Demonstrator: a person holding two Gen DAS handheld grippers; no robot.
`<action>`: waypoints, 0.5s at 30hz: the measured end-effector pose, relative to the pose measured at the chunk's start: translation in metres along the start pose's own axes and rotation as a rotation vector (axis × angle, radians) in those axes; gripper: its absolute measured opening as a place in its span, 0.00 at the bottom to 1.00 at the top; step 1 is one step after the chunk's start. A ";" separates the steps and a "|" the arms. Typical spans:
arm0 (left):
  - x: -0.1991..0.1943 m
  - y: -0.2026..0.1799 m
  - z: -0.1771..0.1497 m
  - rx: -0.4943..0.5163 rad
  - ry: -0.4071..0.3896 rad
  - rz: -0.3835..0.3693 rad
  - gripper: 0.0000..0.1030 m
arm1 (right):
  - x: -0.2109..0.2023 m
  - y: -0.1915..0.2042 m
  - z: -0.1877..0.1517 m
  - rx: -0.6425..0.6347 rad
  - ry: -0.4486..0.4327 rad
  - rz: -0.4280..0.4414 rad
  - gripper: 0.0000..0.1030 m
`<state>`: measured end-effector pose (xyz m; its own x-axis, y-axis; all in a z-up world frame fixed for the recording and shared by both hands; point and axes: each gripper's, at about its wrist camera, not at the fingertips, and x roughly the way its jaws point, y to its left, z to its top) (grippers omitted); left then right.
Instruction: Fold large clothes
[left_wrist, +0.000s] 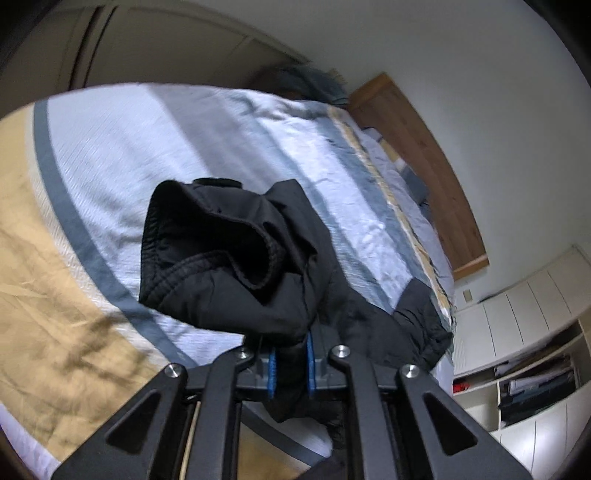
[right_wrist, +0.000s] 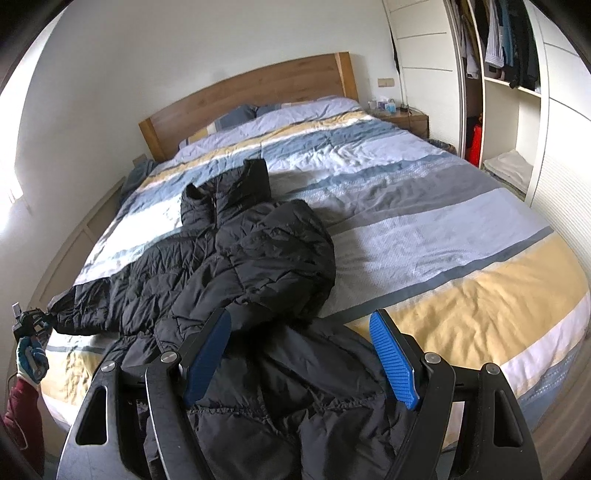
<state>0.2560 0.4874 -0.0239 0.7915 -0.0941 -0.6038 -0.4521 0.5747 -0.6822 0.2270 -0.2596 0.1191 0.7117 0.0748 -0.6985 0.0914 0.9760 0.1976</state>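
My left gripper (left_wrist: 290, 363) is clamped on the sleeve cuff (left_wrist: 221, 254) of the black puffer jacket (right_wrist: 236, 266); the blue pads (left_wrist: 272, 373) pinch dark fabric, and the open elastic cuff stands just ahead of the fingers, above the striped duvet (left_wrist: 155, 147). My right gripper (right_wrist: 301, 356) has its jaws well apart; nothing between the pads is gripped; the jacket's lower part lies under and between them. The jacket sprawls ahead of the right tool, collar (right_wrist: 236, 181) towards the wooden headboard (right_wrist: 258, 85); one sleeve stretches far left to my gloved left hand (right_wrist: 31, 358). An open wardrobe (right_wrist: 498, 74) stands ahead and to the right.
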 end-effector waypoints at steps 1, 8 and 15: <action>-0.005 -0.012 -0.002 0.022 -0.002 -0.011 0.10 | -0.002 -0.002 0.000 0.003 -0.004 0.002 0.75; -0.033 -0.093 -0.020 0.162 -0.004 -0.077 0.10 | -0.017 -0.018 -0.007 0.029 -0.038 0.028 0.75; -0.046 -0.177 -0.061 0.289 0.017 -0.137 0.10 | -0.023 -0.033 -0.014 0.041 -0.052 0.054 0.75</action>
<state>0.2743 0.3407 0.0994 0.8287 -0.1990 -0.5231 -0.2043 0.7626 -0.6138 0.1982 -0.2909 0.1189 0.7518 0.1156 -0.6492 0.0790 0.9616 0.2628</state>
